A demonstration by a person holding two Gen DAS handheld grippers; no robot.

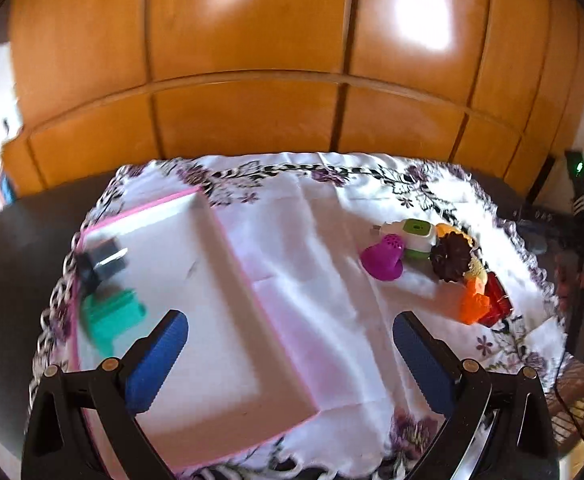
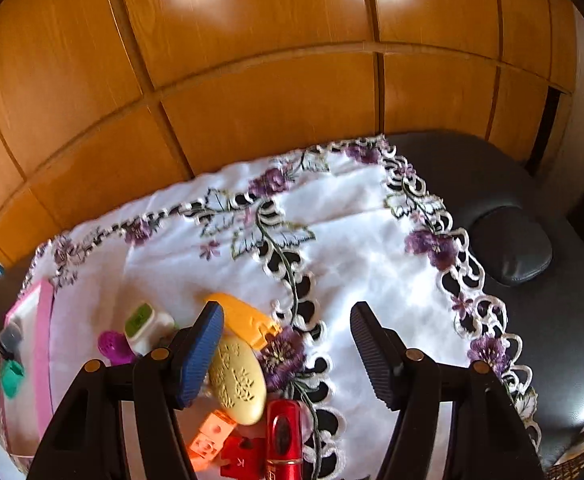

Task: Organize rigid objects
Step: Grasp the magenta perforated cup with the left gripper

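Left wrist view shows the left gripper (image 1: pixel 289 354) spread wide with nothing between its blue pads, above a pink-rimmed white tray (image 1: pixel 227 320) holding a teal piece (image 1: pixel 111 320) and a black one (blurred). Right wrist view shows the right gripper (image 2: pixel 287 354) parted and empty, over the embroidered cloth (image 2: pixel 352 260), beside a cream oval case (image 2: pixel 239 386), a red tube (image 2: pixel 285 436) and an orange block (image 2: pixel 209 438).

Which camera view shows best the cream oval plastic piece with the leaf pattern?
The right wrist view: the cream oval plastic piece lies close and nearly whole, leaf holes readable. In the left wrist view only a blurred cream sliver shows, behind the dark brown flower-shaped piece.
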